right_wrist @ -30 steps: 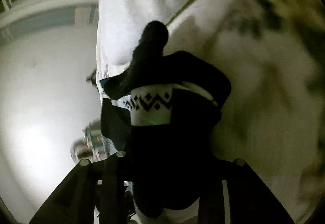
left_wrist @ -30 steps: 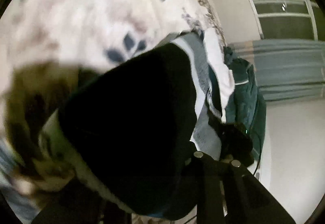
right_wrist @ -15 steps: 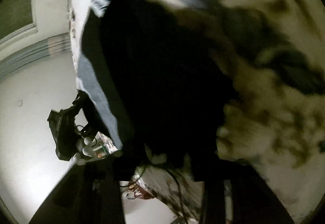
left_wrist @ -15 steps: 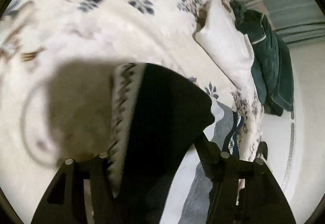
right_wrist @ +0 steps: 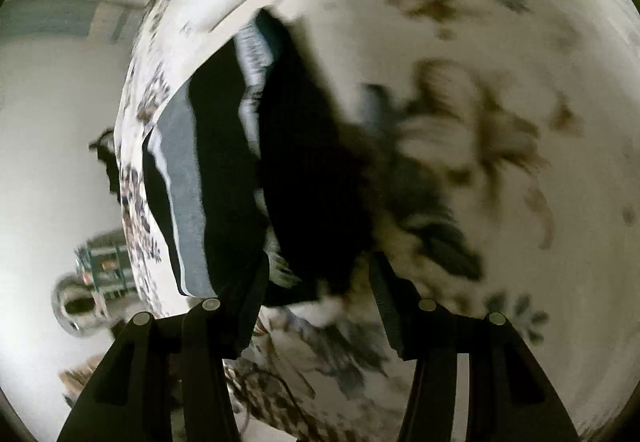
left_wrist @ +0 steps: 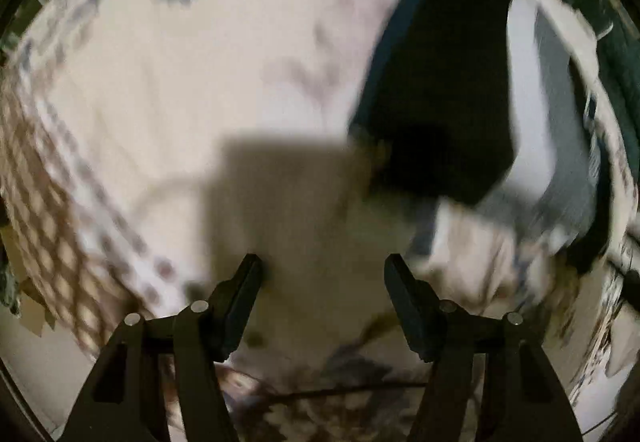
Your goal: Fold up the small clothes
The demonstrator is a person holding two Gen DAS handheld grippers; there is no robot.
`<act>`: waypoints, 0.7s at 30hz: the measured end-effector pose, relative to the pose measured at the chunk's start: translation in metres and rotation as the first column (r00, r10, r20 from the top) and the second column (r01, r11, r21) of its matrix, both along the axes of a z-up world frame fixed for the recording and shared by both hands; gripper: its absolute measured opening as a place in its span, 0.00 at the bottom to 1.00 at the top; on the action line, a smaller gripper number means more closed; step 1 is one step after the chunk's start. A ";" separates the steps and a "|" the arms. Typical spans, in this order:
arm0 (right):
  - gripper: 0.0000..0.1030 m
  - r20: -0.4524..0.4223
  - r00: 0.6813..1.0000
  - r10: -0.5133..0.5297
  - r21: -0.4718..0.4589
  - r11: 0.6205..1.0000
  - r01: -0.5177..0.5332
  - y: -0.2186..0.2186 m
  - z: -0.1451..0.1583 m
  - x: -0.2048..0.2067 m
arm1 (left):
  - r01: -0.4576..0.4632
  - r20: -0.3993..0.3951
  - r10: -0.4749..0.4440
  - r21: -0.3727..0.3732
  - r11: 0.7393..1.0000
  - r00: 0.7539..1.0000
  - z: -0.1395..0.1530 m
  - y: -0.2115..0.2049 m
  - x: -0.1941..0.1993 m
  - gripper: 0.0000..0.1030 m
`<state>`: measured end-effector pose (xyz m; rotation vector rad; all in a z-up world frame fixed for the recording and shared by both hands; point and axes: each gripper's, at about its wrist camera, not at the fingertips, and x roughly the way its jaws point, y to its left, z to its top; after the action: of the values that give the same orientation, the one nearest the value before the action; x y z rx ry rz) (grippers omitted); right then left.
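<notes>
Left wrist view: the left gripper (left_wrist: 322, 270), jaws opening with nothing between them, points down at the floral bedspread (left_wrist: 192, 89); the black garment (left_wrist: 440, 89) lies up and to the right, apart from it.

Right wrist view: the right gripper (right_wrist: 316, 274) stands parted; the black garment (right_wrist: 304, 169), blurred, seemingly lies just beyond its fingertips, ungripped.

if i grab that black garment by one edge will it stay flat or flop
Probably flop: the black garment looks like soft cloth, folded and draped over the grey clothes. Likely light. Pushed, it may bunch up or drag on the bedspread rather than slide.
</notes>
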<state>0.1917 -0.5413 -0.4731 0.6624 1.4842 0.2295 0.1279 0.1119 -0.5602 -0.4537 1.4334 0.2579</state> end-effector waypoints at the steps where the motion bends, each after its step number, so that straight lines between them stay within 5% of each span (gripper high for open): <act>1: 0.53 0.004 0.999 0.032 -0.031 0.999 -0.032 0.010 0.002 0.005 | 0.004 -0.015 -0.004 0.016 1.000 1.000 -0.010 -0.005 -0.002 0.62; 3: 0.48 -0.005 0.995 0.102 -0.103 0.989 -0.102 0.034 -0.003 0.018 | -0.001 0.014 0.000 0.010 1.000 1.000 -0.015 -0.009 0.001 0.80; 4: 0.11 -0.013 0.995 0.101 -0.126 0.987 -0.102 0.038 -0.005 0.020 | -0.003 0.022 0.003 -0.013 1.000 1.000 -0.019 -0.011 0.004 0.94; 5: 0.06 -0.026 0.997 0.078 -0.135 0.988 -0.080 0.034 -0.009 0.020 | -0.004 0.019 0.004 -0.019 1.000 1.000 -0.022 -0.013 0.008 1.00; 8: 0.05 -0.034 0.998 -0.056 -0.075 0.996 0.053 0.003 -0.009 0.012 | -0.028 -0.019 0.028 -0.030 0.999 0.999 -0.018 -0.016 0.014 0.98; 13: 0.05 -0.053 0.989 -0.135 0.039 0.990 0.137 -0.028 0.004 -0.001 | -0.150 0.114 0.190 -0.292 0.944 0.975 0.036 -0.023 0.010 0.98; 17: 0.05 -0.053 0.987 -0.151 0.107 0.982 0.156 -0.034 0.019 0.001 | -0.154 0.138 0.289 -0.595 0.789 0.947 0.044 -0.064 0.043 0.98; 19: 0.05 -0.042 0.988 -0.150 0.124 0.980 0.154 -0.041 0.031 -0.002 | -0.170 0.118 0.329 -0.667 0.725 0.937 0.032 -0.076 0.061 0.98; 20: 0.05 -0.034 0.989 -0.141 0.130 0.981 0.144 -0.038 0.036 -0.001 | -0.189 0.101 0.370 -0.720 0.668 0.924 0.020 -0.083 0.073 0.97; 21: 0.05 -0.025 0.990 -0.135 0.128 0.982 0.137 -0.036 0.042 0.000 | -0.209 0.085 0.393 -0.735 0.645 0.916 0.014 -0.084 0.078 0.95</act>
<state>0.1920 -0.5773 -0.4313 0.8696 1.4414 0.2166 0.2060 0.0281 -0.5459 -1.3449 1.1650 -0.1135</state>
